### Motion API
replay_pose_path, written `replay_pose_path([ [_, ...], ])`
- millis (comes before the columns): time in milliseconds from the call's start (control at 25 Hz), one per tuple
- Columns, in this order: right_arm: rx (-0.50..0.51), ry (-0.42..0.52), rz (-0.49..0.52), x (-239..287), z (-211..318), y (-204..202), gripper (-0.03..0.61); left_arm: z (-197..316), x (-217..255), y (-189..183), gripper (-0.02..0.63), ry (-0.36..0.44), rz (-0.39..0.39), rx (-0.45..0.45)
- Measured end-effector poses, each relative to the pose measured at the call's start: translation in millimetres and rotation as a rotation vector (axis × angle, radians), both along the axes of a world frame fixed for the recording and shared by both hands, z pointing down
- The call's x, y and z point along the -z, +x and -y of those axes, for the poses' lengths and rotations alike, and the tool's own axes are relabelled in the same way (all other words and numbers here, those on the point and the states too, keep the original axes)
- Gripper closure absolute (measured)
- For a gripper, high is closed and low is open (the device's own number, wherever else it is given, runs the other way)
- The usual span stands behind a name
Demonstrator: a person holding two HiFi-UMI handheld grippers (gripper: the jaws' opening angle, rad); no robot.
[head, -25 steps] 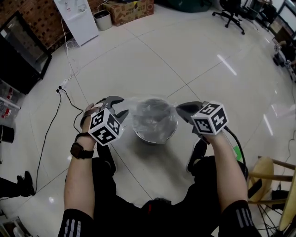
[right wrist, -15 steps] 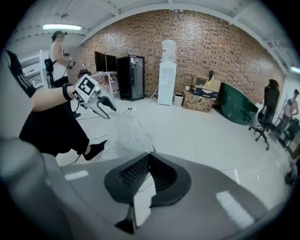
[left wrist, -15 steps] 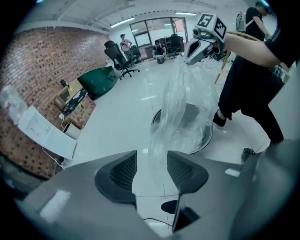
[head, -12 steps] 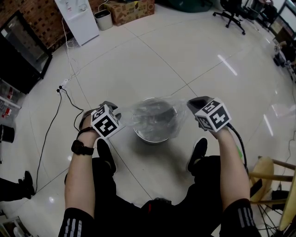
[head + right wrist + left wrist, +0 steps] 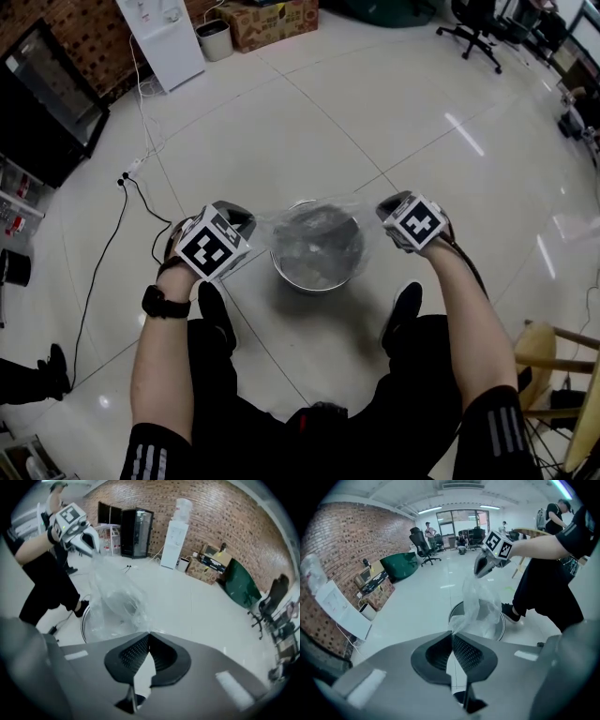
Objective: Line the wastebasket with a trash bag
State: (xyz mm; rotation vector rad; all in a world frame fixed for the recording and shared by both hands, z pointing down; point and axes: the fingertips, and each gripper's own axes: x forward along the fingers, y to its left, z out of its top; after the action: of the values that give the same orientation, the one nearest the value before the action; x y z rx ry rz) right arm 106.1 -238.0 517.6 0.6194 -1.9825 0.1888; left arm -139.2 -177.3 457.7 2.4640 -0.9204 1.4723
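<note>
A round metal wastebasket (image 5: 314,272) stands on the floor between my feet. A clear trash bag (image 5: 314,225) is stretched over its mouth between both grippers. My left gripper (image 5: 251,223) is at the basket's left; its jaws have just been closing and now pinch the bag's edge (image 5: 461,620) at their tips (image 5: 451,632). My right gripper (image 5: 382,211) is at the basket's right, shut on the bag's opposite edge (image 5: 136,620) at its tips (image 5: 149,633). The bag (image 5: 112,599) sags into the basket (image 5: 84,620). Each gripper view shows the other gripper (image 5: 483,566) (image 5: 86,541) across the bag.
My shoes (image 5: 214,314) (image 5: 403,309) flank the basket. A cable (image 5: 122,216) runs across the tiles to the left. At the far wall stand a white water dispenser (image 5: 159,37), a small bin (image 5: 214,39) and a cardboard box (image 5: 267,19). A wooden stool (image 5: 553,356) is at right.
The left jaws, open a second ago, have shut on the bag's edge. The right gripper has sunk with the bag, which now lies lower and more spread over the basket's mouth.
</note>
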Motion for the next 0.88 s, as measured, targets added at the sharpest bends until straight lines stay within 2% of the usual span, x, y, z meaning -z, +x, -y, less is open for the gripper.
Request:
replay_pose_path([
  [120,-0.013,-0.050,0.087,-6,8,-20,0.572,12,-14,-13,0.613,-0.017,0.043,0.056],
  [320,-0.071,-0.004,0.087,-11,32,-28,0.572,36,-50,-34,0.613,-0.051,-0.015,0.177],
  [440,-0.121,-0.028,0.068,-38,38,-18,0.572,44,-84,-39,0.613,-0.100,-0.032,0.222],
  [600,-0.177,-0.071,0.025,-73,41,4,0.572,67,-110,-43,0.614,-0.110,-0.052,0.270],
  [720,-0.167,-0.050,0.032,-89,50,11,0.572,81,-125,-43,0.611,-0.127,-0.076,0.309],
  [880,-0.175,-0.019,0.039,-107,63,10,0.572,99,-145,-45,0.611,-0.108,-0.069,0.352],
])
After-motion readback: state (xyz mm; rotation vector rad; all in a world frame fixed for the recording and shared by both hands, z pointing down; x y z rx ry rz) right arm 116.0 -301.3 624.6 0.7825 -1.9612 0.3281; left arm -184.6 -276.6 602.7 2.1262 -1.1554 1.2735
